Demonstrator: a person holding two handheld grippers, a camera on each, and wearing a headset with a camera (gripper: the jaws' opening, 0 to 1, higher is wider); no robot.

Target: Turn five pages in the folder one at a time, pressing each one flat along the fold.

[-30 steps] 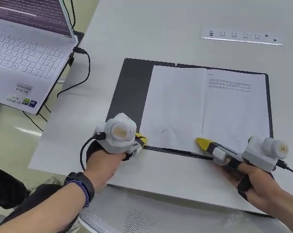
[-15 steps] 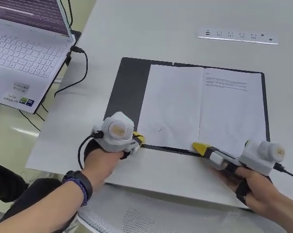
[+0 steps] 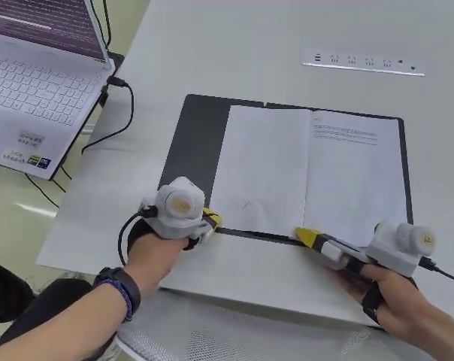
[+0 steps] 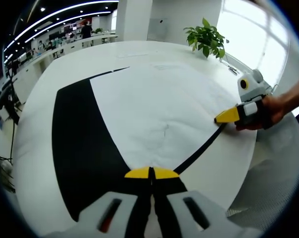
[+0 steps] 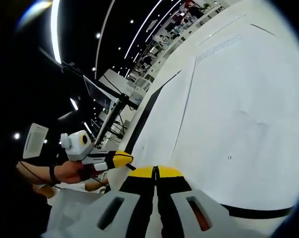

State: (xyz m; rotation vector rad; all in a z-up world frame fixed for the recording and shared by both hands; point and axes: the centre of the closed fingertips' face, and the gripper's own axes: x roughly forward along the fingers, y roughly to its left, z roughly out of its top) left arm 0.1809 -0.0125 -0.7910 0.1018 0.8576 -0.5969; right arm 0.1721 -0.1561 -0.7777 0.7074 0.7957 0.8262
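The folder [image 3: 193, 143] lies open in the middle of the head view on the pale table [image 3: 234, 53]. Its black cover is bare on the left, a blank left page [image 3: 264, 165] sits beside that, and a right page [image 3: 355, 180] carries a few printed lines at its top. My left gripper [image 3: 210, 220] sits at the lower left of the folder, its yellow tips over the near edge of the black cover. In the left gripper view the two jaws are pressed together with nothing between them. My right gripper [image 3: 306, 236] comes in from the lower right, and its tips lie at the folder's near edge, just at the foot of the fold [image 3: 308, 173]. In the right gripper view those jaws are also together and hold nothing. Both pages look flat, and no sheet is lifted. I judge that I am at the pressing part of a turn, with the right tips placed to run up the fold toward the top of the frame while the left steadies the cover. How many pages are done I cannot tell. After that, the next turn calls for opening the right jaws, catching one sheet at the right page's lower corner and carrying it leftward. The laptop [image 3: 39, 75] at upper left and the power strip [image 3: 362, 63] at the top are well apart from the work.
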